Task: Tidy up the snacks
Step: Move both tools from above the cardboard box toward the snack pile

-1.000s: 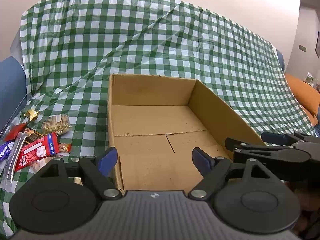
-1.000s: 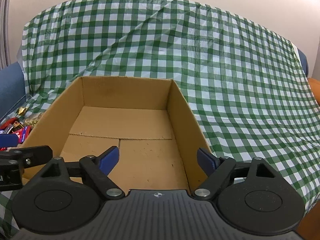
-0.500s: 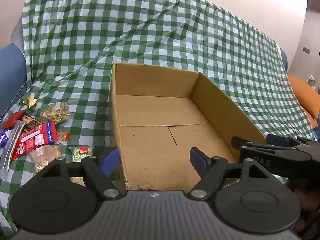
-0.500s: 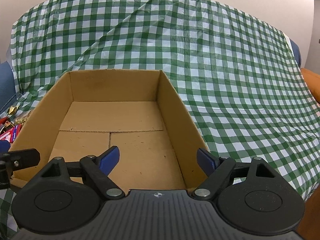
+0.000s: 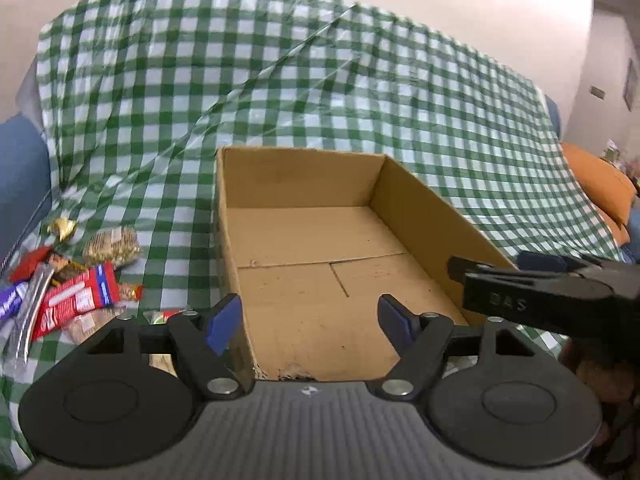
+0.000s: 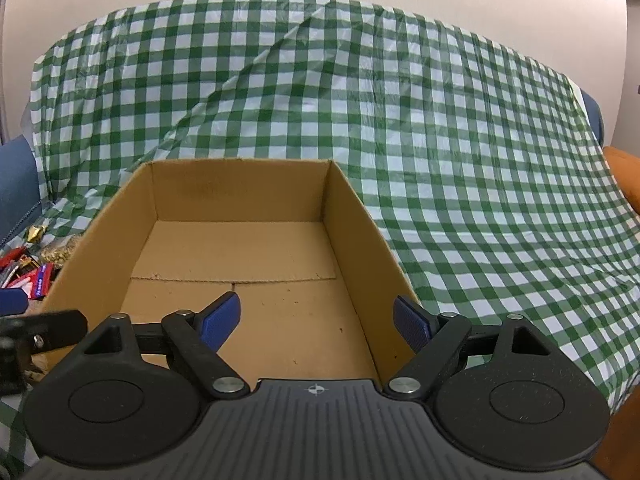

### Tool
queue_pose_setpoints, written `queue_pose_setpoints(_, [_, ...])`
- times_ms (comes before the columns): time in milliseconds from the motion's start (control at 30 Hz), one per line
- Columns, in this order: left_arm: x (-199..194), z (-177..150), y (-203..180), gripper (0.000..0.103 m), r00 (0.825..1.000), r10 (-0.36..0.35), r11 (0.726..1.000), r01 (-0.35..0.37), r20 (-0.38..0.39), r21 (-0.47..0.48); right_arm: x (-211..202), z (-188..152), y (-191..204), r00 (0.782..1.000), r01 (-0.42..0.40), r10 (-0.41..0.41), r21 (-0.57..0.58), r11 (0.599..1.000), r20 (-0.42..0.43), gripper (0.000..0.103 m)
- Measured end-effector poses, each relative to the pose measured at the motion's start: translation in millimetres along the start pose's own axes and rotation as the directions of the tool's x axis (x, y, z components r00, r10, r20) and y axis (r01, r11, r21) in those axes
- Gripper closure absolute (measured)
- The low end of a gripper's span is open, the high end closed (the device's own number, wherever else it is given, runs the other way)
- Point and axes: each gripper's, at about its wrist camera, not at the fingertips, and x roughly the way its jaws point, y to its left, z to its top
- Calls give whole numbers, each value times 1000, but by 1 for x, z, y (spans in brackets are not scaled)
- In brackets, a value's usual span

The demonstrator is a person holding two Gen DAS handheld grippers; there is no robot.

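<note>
Left gripper (image 5: pixel 308 320) jaws closing a bit, still apart w/ nothing between, sliding left over cardboard box (image 5: pixel 304 184) toward snacks (image 5: pixel 76 300); right gripper (image 6: pixel 316 320) staying wide, empty.

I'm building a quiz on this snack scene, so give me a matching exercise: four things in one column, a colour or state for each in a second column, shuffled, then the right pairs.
Things:
1. box
2. cloth
3. long wrapper
4. right gripper

Colours or states:
A. green and white checks
B. red
C. open, nothing between the fingers
D. brown cardboard, nothing inside

Pairs: 1-D, 2-A, 3-B, 4-C
</note>
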Motion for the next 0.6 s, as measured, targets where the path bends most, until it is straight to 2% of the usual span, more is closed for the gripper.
queue_pose_setpoints(67, [-9, -1, 0, 32, 999, -30, 999, 29, 17, 21, -2, 1, 1, 1000, -5, 5, -8, 1000, 18, 26])
queue_pose_setpoints(167, [-21, 2, 4, 53, 994, -112, 993, 111, 12, 27, -8, 0, 3, 999, -19, 19, -4, 1000, 37, 36])
queue_pose_setpoints(200, [-26, 4, 6, 64, 991, -137, 990, 137, 10, 37, -11, 1, 4, 999, -26, 26, 2, 1000, 42, 40])
queue_pose_setpoints(267, [-37, 12, 9, 78, 985, -174, 981, 172, 9, 84, -16, 0, 7, 998, -43, 42, 19, 999, 54, 44])
queue_pose_setpoints(400, [-58, 26, 24, 81, 979, -203, 959, 195, 15, 207, -29, 1, 18, 991, -104, 101, 27, 994, 86, 53])
queue_pose_setpoints(467, [-62, 30, 43, 81, 981, -192, 957, 183, 18, 223, -33, 2, 25, 987, -127, 125, 14, 992, 103, 57])
queue_pose_setpoints(533, [-60, 32, 71, 81, 987, -158, 969, 152, 18, 194, -38, 2, 35, 981, -156, 155, 0, 988, 117, 64])
queue_pose_setpoints(600, [-54, 32, 107, 81, 991, -136, 986, 135, 4, 99, -39, 4, 45, 974, -184, 184, -13, 983, 132, 71])
